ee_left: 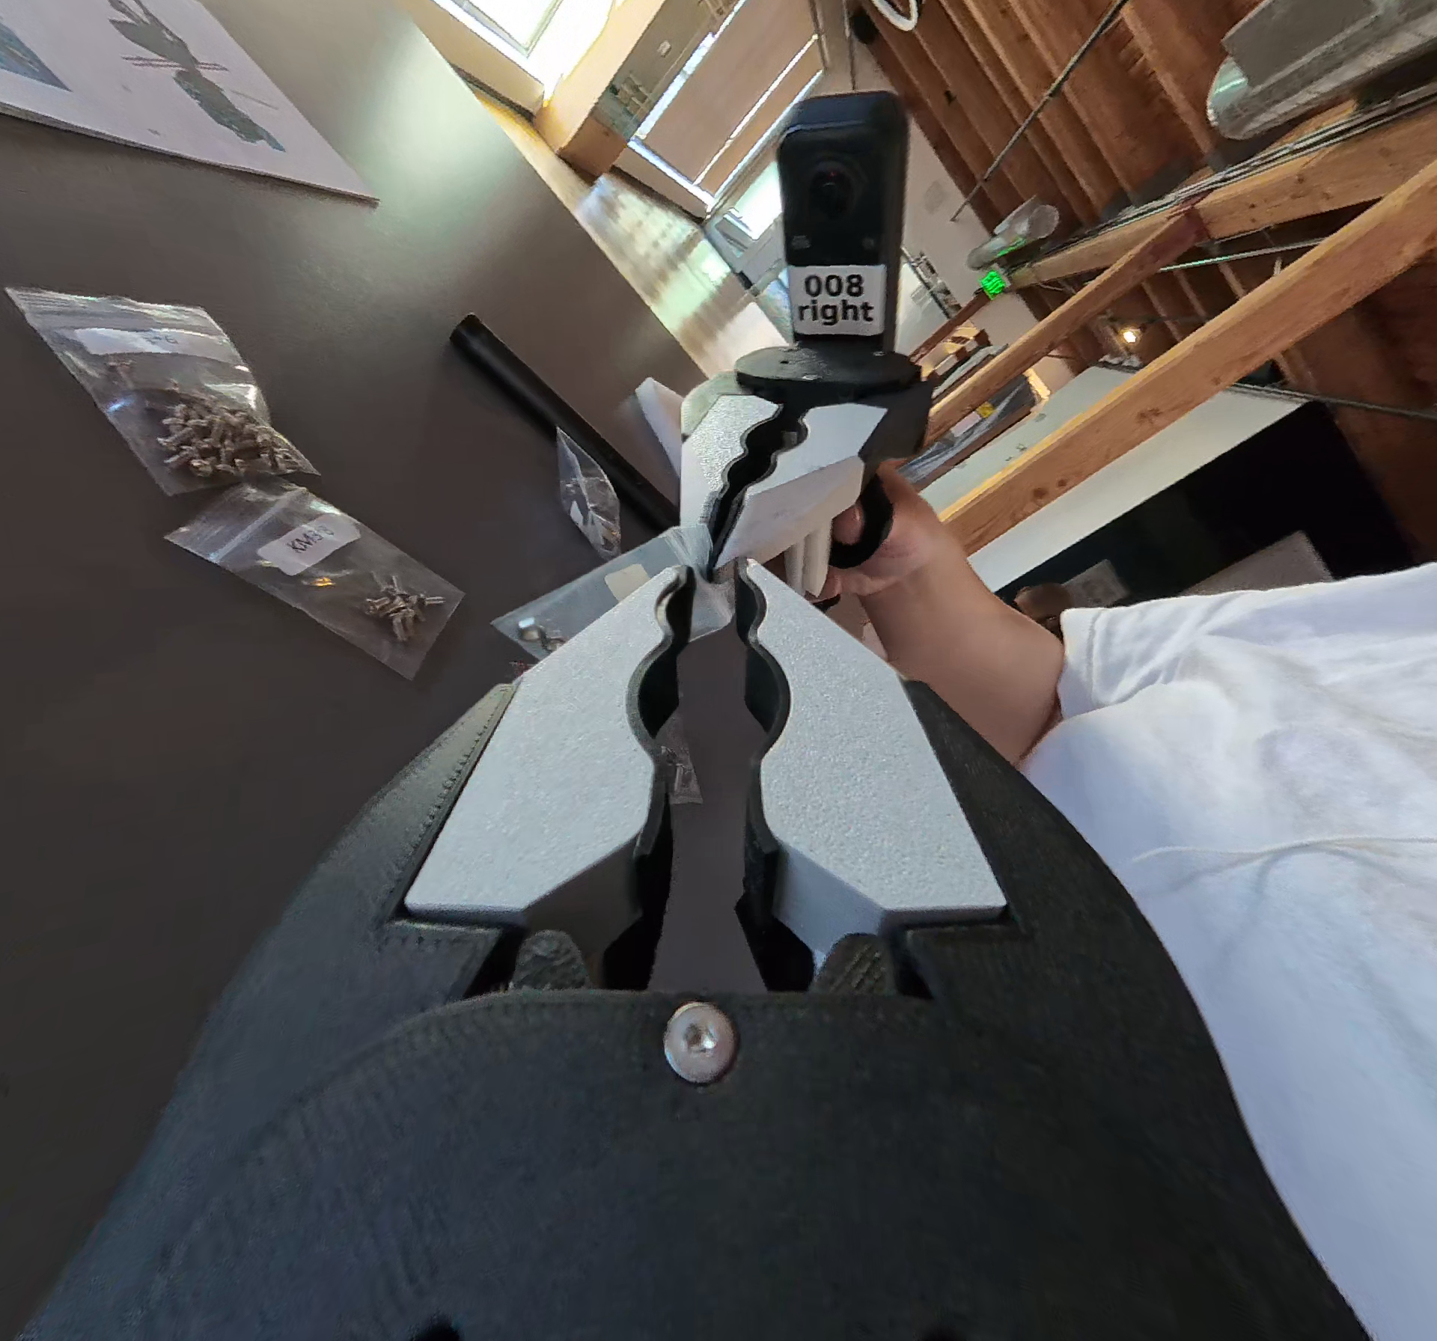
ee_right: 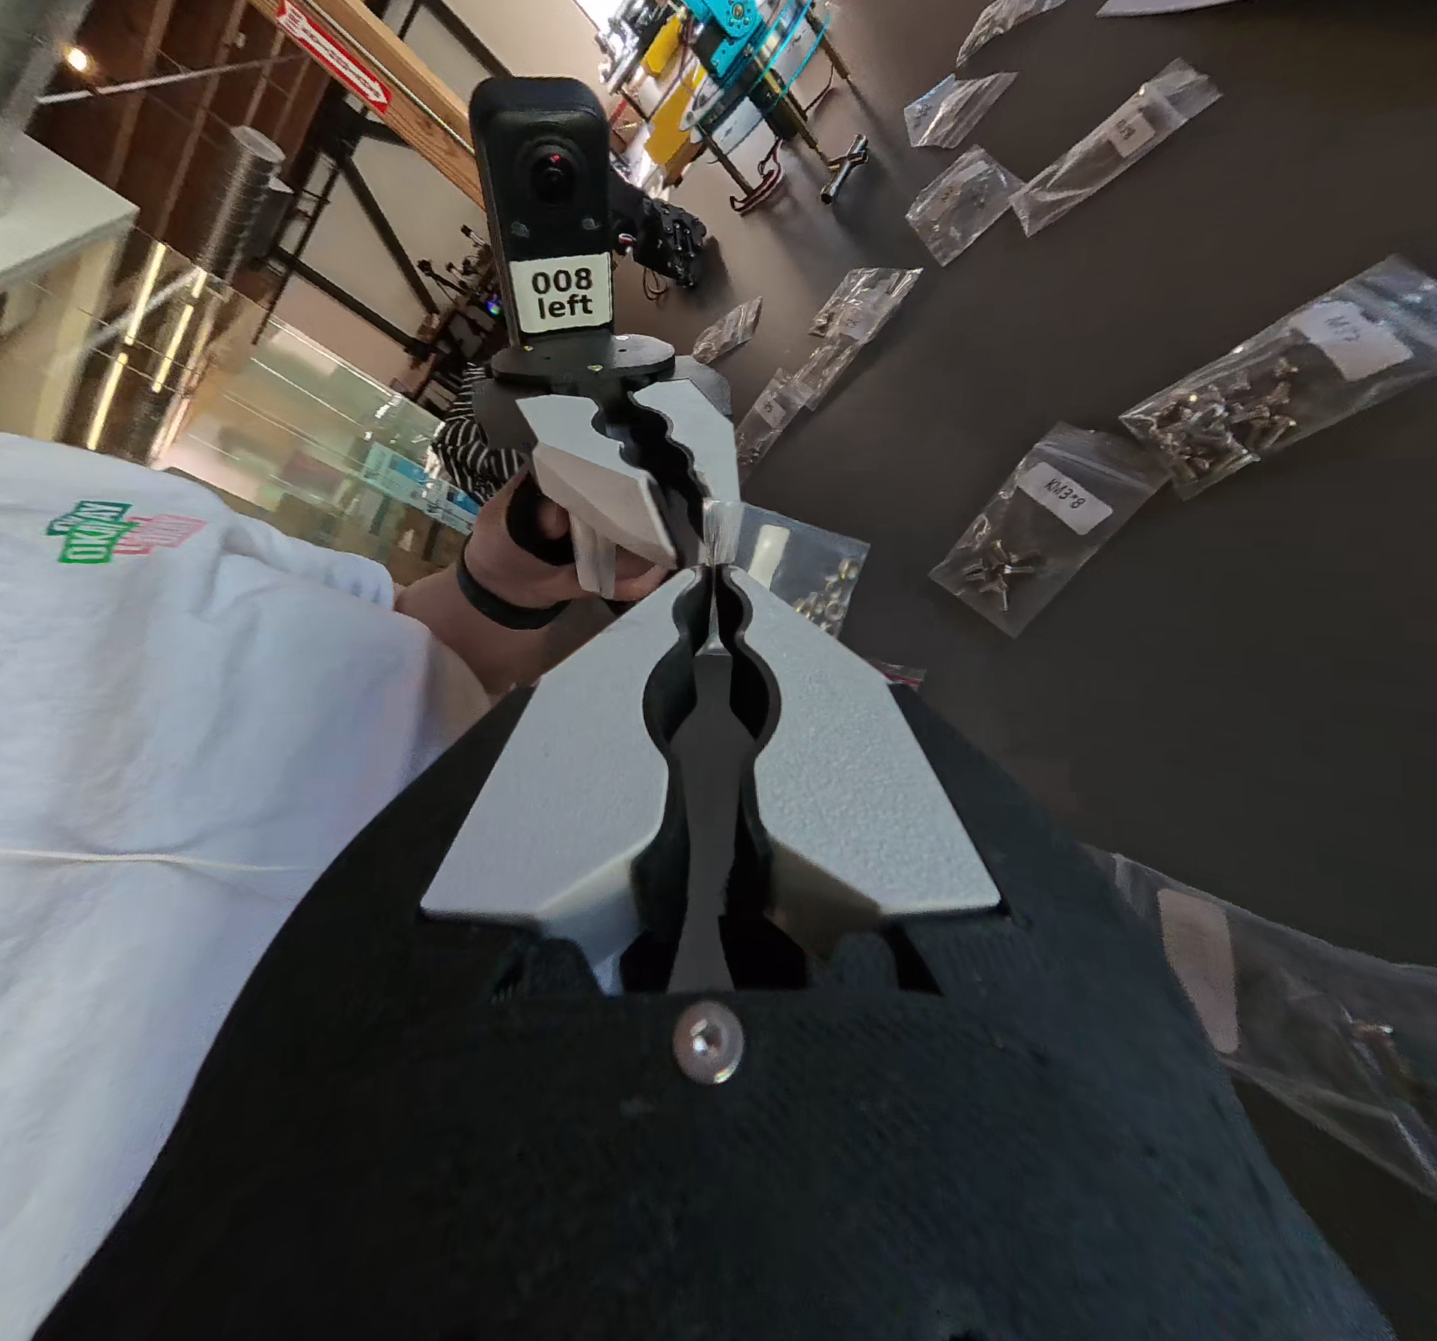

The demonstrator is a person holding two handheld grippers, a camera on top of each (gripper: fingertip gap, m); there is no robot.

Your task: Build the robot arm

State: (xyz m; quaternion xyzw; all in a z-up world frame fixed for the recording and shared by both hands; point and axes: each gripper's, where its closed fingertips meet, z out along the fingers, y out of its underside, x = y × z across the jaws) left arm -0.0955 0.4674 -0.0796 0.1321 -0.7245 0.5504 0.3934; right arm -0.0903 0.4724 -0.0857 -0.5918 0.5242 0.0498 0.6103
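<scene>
Clear bag (ee_left: 704,592) above the table (ee_left: 233,682), tip-to-tip between left tongs (ee_left: 714,574) and right tongs (ee_right: 711,574), both clenched on it.

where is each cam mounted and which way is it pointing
Left wrist view: sits on the left hand-held gripper, looking along its fingers at the right hand-held gripper over a dark table; a forearm and white shirt show.
Right wrist view: sits on the right hand-held gripper, looking back at the left hand-held gripper; a hand and shirt show.
Shared: both grippers pinch one clear bag between them, with other screw bags on the table.
</scene>
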